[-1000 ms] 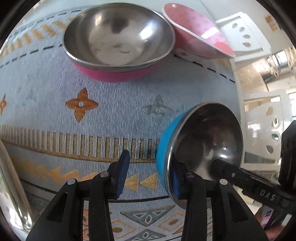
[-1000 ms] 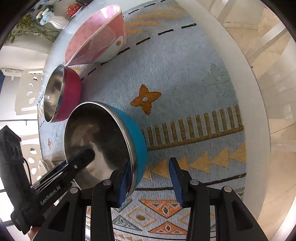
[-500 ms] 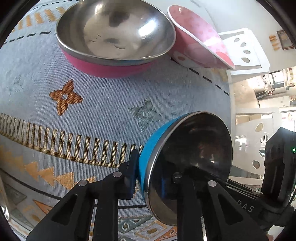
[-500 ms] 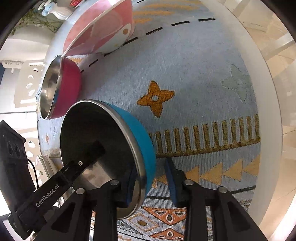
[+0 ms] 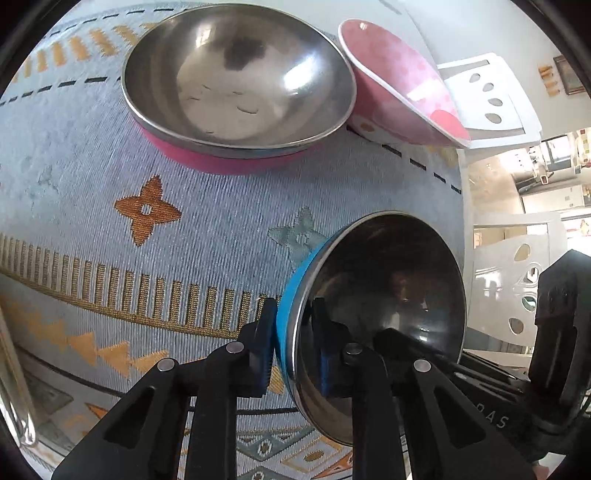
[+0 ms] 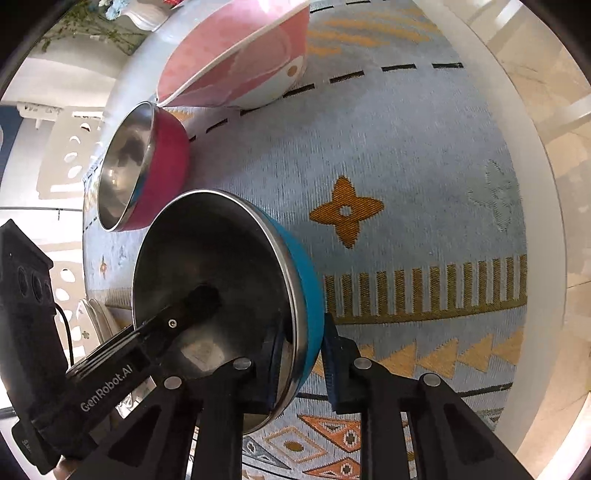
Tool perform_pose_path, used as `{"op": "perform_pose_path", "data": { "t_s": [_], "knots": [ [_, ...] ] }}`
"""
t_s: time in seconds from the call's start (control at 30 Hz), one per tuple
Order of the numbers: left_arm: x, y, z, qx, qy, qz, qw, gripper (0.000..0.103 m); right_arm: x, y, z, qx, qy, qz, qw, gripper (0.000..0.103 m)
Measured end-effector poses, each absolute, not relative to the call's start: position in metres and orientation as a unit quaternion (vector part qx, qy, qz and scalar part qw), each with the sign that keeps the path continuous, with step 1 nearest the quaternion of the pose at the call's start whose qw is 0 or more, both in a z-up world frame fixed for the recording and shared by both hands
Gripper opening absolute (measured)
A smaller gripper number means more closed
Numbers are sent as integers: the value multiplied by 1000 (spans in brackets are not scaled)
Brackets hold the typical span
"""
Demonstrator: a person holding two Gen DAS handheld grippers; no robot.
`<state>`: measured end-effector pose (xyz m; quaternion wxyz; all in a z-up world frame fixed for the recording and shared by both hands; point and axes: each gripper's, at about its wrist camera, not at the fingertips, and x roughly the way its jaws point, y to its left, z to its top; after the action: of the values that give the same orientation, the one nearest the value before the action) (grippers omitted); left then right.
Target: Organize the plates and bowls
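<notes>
Both grippers, left (image 5: 291, 345) and right (image 6: 301, 363), are pinching the blue bowl's (image 6: 236, 295) thin, slippery-looking steel rim between their pads.

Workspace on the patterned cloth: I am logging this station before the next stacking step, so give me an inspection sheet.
Surface: round white table under a blue-grey patterned cloth.
Job's things: blue bowl tilted on edge, gripped at opposite rim points; pink steel bowl upright; pink ceramic bowl tilted beside it.
Clutter: nothing seen.
Grippers: left tool and right tool each straddle the blue bowl's rim.
Cables: thin black lead at the left tool's housing.
Surroundings: white perforated chairs; vase with flowers.
</notes>
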<state>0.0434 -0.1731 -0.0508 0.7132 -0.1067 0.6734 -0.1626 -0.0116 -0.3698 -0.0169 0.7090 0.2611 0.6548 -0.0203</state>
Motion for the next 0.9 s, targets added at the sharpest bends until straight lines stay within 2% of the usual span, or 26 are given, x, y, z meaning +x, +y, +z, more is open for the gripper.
{"op": "perform_pose_path", "data": {
  "t_s": [0.53, 0.9],
  "knots": [
    [60, -173, -9, -101, 644, -196, 733, 14, -10, -378, 16, 271, 612, -29, 742, 18],
    [131, -190, 32, -95, 603, -208, 764, 15, 46, -389, 69, 261, 568, -38, 779, 19]
  ]
}}
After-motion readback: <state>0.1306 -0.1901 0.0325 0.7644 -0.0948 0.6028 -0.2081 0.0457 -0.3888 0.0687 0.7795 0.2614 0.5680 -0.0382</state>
